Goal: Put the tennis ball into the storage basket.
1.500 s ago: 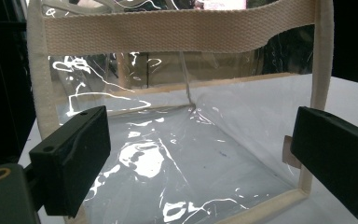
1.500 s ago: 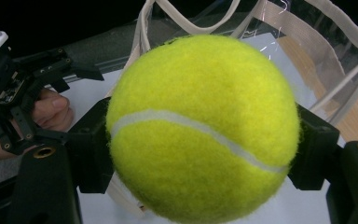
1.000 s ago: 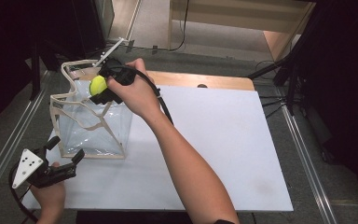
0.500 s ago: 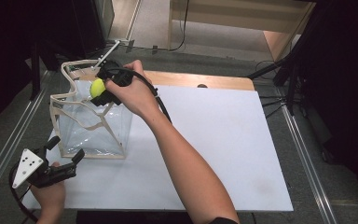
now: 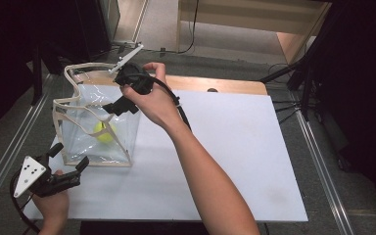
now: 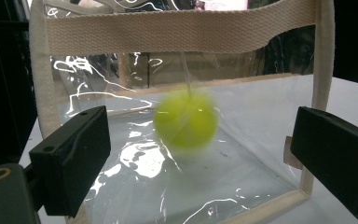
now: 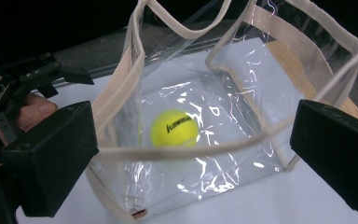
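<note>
Right gripper is hovering over the open mouth of the clear bag, jaws spread wide and holding nothing. Its own camera is looking straight down into the bag, with both black jaws standing far apart at the edges of that view and the bag's rim running between them.

Tennis ball is sitting inside the bag, down near the transparent floor, clear of both jaws. In the right gripper view the ball is showing black lettering on its top face. In the left gripper view the ball is looking blurred, seen through the bag's near wall; cannot tell from that whether it is resting on the bottom or just off it.

Left gripper is sitting low at the table's near left corner, just outside the bag's front face, pointing at it. Jaws are wide open, nothing between them, not touching the bag as far as the high view is showing. The left gripper is also appearing at the left edge of the right gripper view, held in a hand.

Bag is standing upright on the white tabletop, cream webbing handles arching loosely over the opening.
</note>
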Available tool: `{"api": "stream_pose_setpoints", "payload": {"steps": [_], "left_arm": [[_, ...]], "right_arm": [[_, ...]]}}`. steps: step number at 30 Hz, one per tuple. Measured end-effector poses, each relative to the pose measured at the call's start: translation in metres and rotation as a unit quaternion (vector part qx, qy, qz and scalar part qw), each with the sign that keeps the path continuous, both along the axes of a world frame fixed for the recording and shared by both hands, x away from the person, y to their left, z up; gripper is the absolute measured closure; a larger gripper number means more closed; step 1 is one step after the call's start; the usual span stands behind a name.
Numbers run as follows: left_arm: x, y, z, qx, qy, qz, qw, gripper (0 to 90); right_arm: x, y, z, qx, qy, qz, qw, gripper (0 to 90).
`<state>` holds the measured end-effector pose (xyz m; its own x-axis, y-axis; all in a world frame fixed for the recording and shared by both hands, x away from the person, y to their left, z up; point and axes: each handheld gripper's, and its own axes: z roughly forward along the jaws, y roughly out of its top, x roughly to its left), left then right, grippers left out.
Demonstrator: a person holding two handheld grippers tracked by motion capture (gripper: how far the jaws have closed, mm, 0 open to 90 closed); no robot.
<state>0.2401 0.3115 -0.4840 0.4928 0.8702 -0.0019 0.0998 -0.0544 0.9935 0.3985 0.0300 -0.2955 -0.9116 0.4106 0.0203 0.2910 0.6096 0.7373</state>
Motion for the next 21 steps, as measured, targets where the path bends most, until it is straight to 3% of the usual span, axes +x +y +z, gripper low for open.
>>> {"api": "stream_pose_setpoints", "payload": {"steps": [9, 21], "left_arm": [[0.000, 0.000, 0.000, 0.003, -0.001, 0.000, 1.0000, 5.3], [0.000, 0.000, 0.000, 0.001, 0.000, 0.000, 1.0000, 5.4]], "right_arm": [[-0.014, -0.022, -0.008, 0.014, -0.014, -0.025, 0.9995, 0.0], [-0.029, -0.026, -0.036, 0.009, -0.010, -0.023, 0.9996, 0.0]]}}
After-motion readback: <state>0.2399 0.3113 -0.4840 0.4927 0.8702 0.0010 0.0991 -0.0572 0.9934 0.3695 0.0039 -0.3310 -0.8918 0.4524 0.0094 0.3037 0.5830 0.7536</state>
